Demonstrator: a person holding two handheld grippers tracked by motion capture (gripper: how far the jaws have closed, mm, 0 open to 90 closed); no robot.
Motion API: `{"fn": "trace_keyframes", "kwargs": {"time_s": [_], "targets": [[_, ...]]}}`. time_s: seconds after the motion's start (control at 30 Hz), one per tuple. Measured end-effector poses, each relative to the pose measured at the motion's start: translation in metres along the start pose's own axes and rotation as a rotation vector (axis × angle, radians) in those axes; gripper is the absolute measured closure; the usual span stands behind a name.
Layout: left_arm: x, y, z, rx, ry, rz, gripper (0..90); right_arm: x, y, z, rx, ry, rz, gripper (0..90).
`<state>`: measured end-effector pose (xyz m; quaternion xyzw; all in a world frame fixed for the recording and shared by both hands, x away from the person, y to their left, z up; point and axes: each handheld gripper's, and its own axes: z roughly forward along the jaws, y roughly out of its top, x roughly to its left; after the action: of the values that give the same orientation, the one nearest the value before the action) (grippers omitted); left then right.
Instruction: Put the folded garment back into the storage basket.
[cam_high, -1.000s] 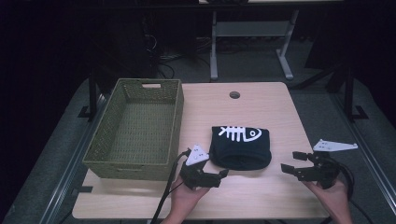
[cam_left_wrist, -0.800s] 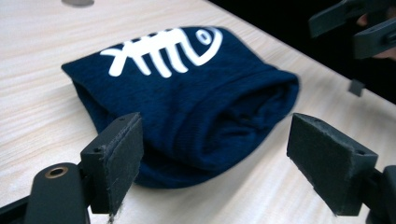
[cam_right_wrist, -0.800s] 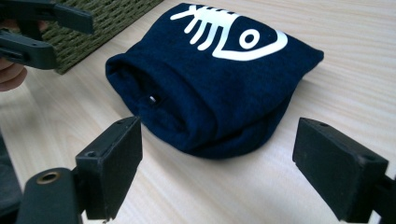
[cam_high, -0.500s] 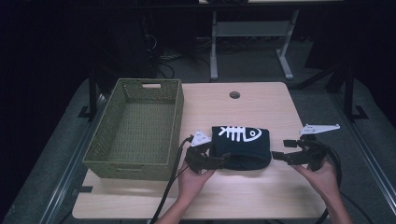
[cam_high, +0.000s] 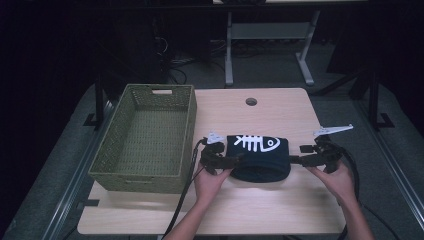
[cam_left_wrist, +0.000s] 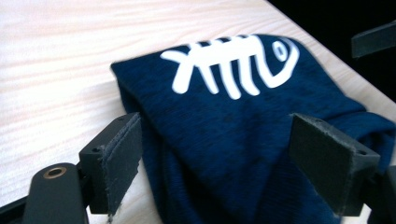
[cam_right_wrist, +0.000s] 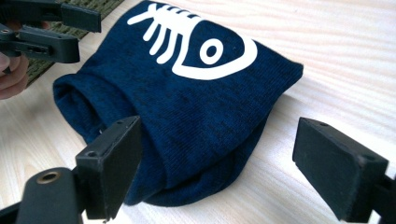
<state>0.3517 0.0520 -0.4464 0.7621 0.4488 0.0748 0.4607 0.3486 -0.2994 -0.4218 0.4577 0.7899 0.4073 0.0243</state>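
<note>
While the olive woven rectangular basket (cam_high: 145, 137) is sitting empty at the table's left, the left gripper (cam_high: 231, 161) is now closing in on the folded navy knit garment with a white fishbone print (cam_high: 260, 155), jaws gaping wide; a second ago both grippers were hanging back near the front edge; the right gripper (cam_high: 299, 160) is flanking it, equally wide; bare light wooden tabletop (cam_high: 280, 112) is lying beyond.

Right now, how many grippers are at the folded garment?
2. The left gripper is open at the dark blue garment's left end, beside the green basket; the right gripper is open at its right end.
</note>
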Motion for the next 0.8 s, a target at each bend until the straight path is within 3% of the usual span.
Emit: {"fn": "trace_keyframes", "kwargs": {"time_s": [0.17,0.2,0.3,0.63,0.8], "targets": [[0.006,-0.003,0.008,0.023,0.014,-0.028,18.1,-0.005,0.003,0.009,0.004,0.004,0.021,15.5],[0.008,-0.003,0.011,0.03,0.004,-0.051,18.4,-0.007,0.003,0.014,0.008,0.009,0.025,16.2],[0.01,-0.004,0.012,0.039,0.014,-0.053,18.7,-0.01,0.004,0.018,0.019,0.013,0.038,16.2],[0.016,-0.008,0.023,0.071,-0.022,-0.111,21.6,-0.018,0.003,0.04,0.037,-0.018,0.073,21.6],[0.017,-0.01,0.025,0.081,-0.024,-0.115,22.2,-0.02,0.003,0.047,0.048,-0.035,0.084,26.0]]}}
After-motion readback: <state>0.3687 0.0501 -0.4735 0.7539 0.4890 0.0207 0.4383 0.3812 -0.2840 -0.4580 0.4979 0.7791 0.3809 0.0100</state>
